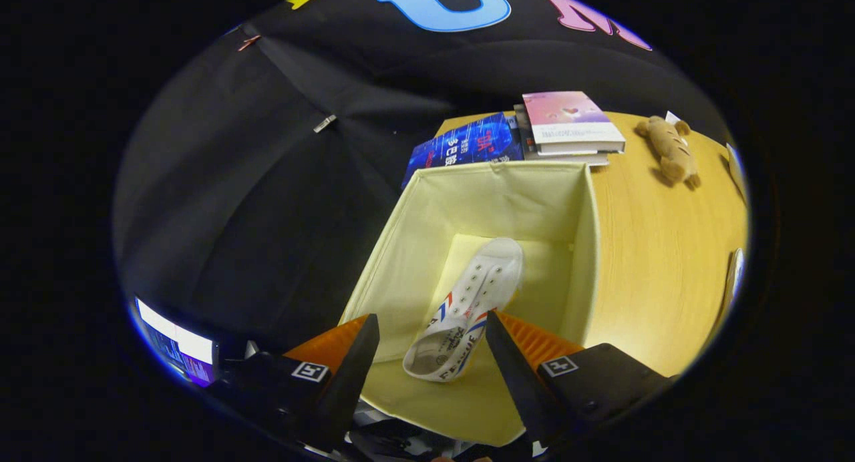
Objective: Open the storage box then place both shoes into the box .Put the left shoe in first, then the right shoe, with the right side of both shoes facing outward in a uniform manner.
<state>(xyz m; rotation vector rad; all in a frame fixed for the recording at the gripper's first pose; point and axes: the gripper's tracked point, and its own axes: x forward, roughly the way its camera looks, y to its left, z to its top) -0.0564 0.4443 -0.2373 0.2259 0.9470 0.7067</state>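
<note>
The gripper (433, 328) hangs over the open pale-yellow fabric storage box (427, 221), fingers spread wide and holding nothing. Down on the box floor lies a white canvas shoe with red and blue stripes (467, 308), between the fingers, toe pointing away toward the far wall.

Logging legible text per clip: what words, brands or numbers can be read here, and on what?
None reads clearly.
White shoe in the storage box: side print, too warped to read.
Blue book: cover characters, too blurred.
Pink book: print too small.
Hand-held gripper, open, shoe seen between its fingers: square markers, no words.
</note>
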